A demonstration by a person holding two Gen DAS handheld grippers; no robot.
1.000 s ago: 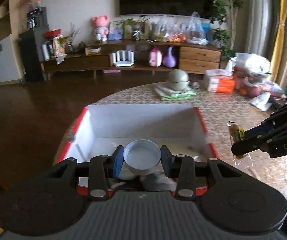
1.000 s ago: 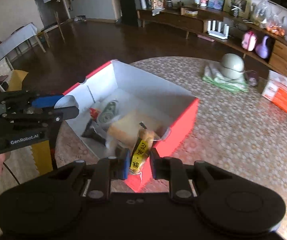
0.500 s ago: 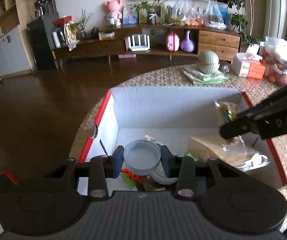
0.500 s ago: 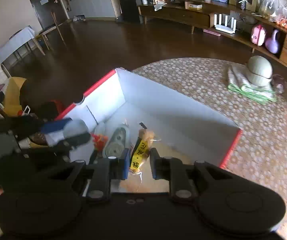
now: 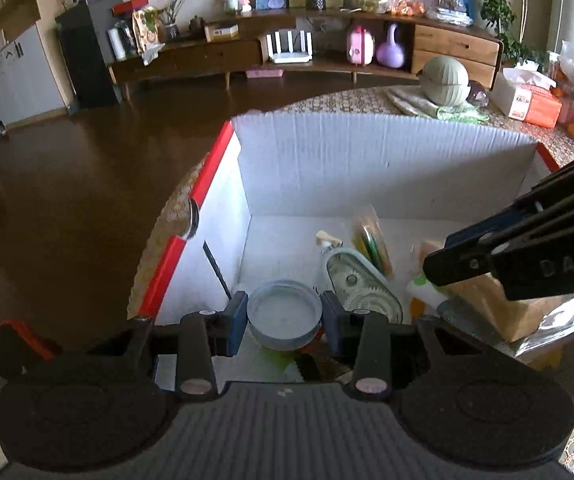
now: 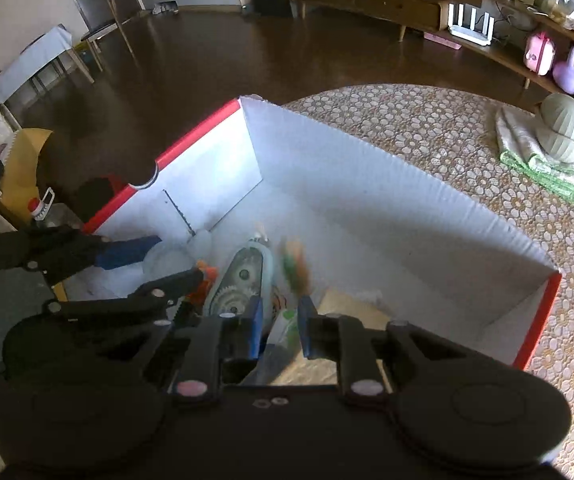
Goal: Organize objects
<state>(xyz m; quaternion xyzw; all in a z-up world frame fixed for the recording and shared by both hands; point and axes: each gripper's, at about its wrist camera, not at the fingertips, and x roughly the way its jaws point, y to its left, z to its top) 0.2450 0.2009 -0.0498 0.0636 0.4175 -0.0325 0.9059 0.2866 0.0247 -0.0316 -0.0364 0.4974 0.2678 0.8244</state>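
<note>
You are at the placing step: both hand-held grippers are down inside the red-edged cardboard box (image 5: 367, 168) on the tabletop (image 6: 427, 120), and each load is near the box floor. Your left hand-held gripper (image 5: 283, 314) is closed about as wide as the round lid (image 5: 284, 314) it clamps by its rim, with the lid low in the box's near-left corner, beside the tape dispenser (image 5: 361, 284). Your right hand-held gripper (image 6: 279, 330) stands slightly parted, and the snack packet (image 6: 295, 266) appears blurred just ahead of its fingers rather than between them, so it looks released; a pale wrapper edge shows in the gap, and I cannot tell whether the fingers touch it. The packet sits mid-box, leaning by the dispenser, with a wrapped tan block (image 5: 483, 296) toward the box's right side. Next, I judge, you should open the left fingers to let the lid settle, then lift both tools straight up clear of the box walls.
</note>
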